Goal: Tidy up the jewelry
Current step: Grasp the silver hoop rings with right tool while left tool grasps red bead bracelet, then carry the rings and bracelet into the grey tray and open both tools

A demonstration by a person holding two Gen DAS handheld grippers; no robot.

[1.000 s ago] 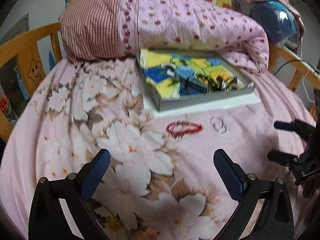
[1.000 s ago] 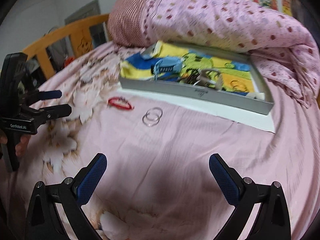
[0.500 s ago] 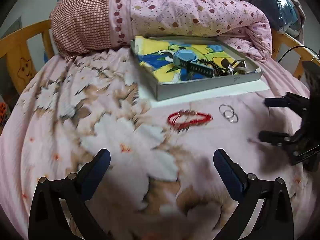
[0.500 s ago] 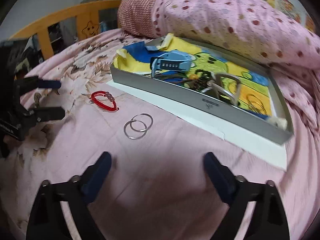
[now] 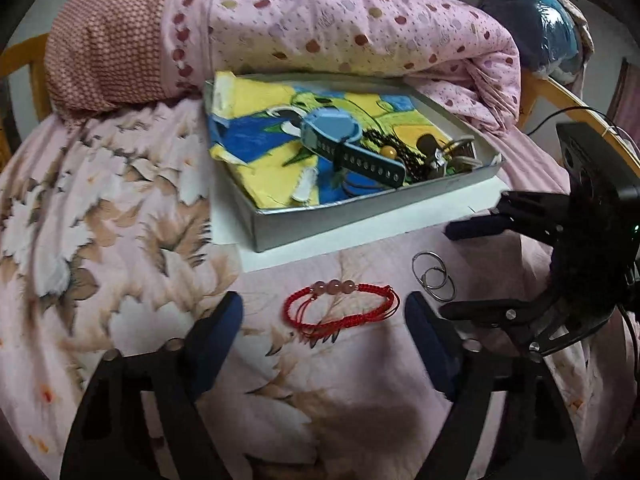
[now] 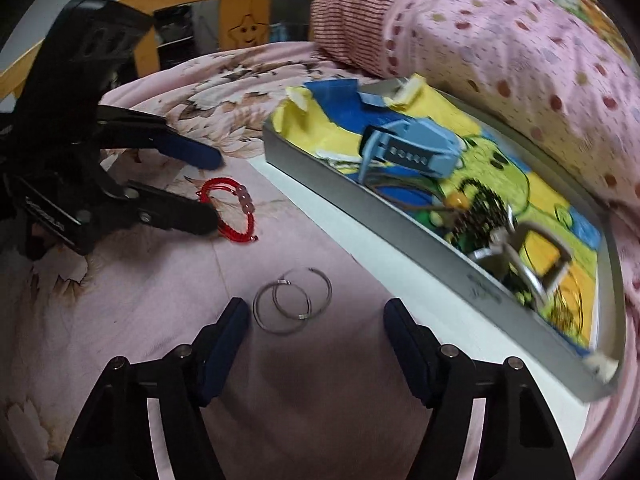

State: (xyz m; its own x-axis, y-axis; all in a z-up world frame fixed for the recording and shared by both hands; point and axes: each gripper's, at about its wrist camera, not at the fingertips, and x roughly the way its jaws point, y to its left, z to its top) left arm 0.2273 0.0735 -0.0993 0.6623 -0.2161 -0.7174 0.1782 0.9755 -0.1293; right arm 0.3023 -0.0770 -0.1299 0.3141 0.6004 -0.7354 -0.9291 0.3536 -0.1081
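Left gripper [image 5: 324, 314]: jaws part-open, just been closing, red bracelet [image 5: 342, 306] between fingers on floral bedsheet [image 5: 100, 240], pads not pressing it. Right of bracelet: two silver hoop rings [image 6: 292, 300], overlapping. Right gripper [image 6: 316, 320]: jaws part-open, just been closing, hoops just ahead of left fingertip, ungripped. Beyond: grey tray [image 5: 360, 212] holding blue watch [image 5: 340, 144], dark beads.

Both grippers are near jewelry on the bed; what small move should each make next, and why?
Probably ease both down. The left gripper, jaws just narrowing, frames the red bracelet; the right gripper frames the silver hoops. Neither pad touches yet, and the tray waits beyond.
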